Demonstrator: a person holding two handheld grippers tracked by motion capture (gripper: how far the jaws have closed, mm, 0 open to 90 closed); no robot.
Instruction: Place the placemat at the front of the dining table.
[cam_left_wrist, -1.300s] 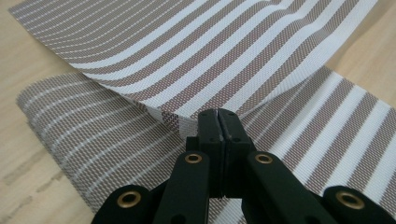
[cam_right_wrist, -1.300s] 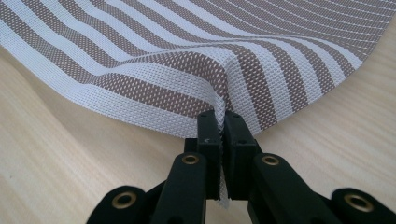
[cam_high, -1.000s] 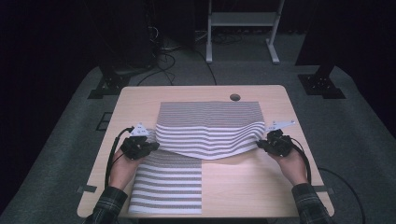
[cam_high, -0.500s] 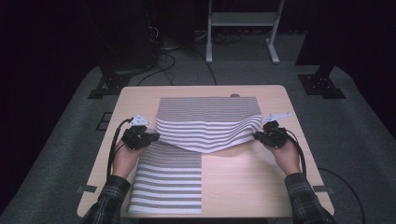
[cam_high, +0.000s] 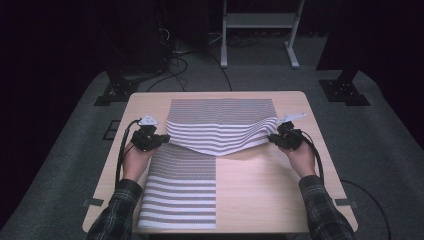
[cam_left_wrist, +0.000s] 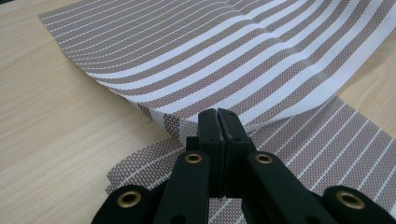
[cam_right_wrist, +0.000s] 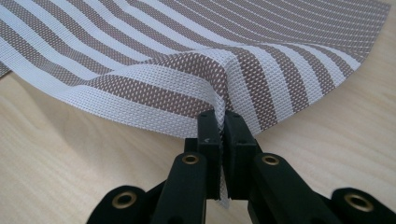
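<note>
On the left, the left gripper (cam_high: 159, 138) has its jaws clamped tight on the near left corner of the upper striped mat (cam_high: 222, 125), and the left gripper view shows that edge pinched and lifted off the lower striped mat (cam_high: 180, 187) lying flat beneath it. Across the middle, the upper mat sags and ripples over the wooden table (cam_high: 260, 190), its far part resting on the tabletop. Over on the right, the right gripper (cam_high: 274, 138) bites the opposite near corner, jaws closed on the woven edge, cloth bunching between them.
</note>
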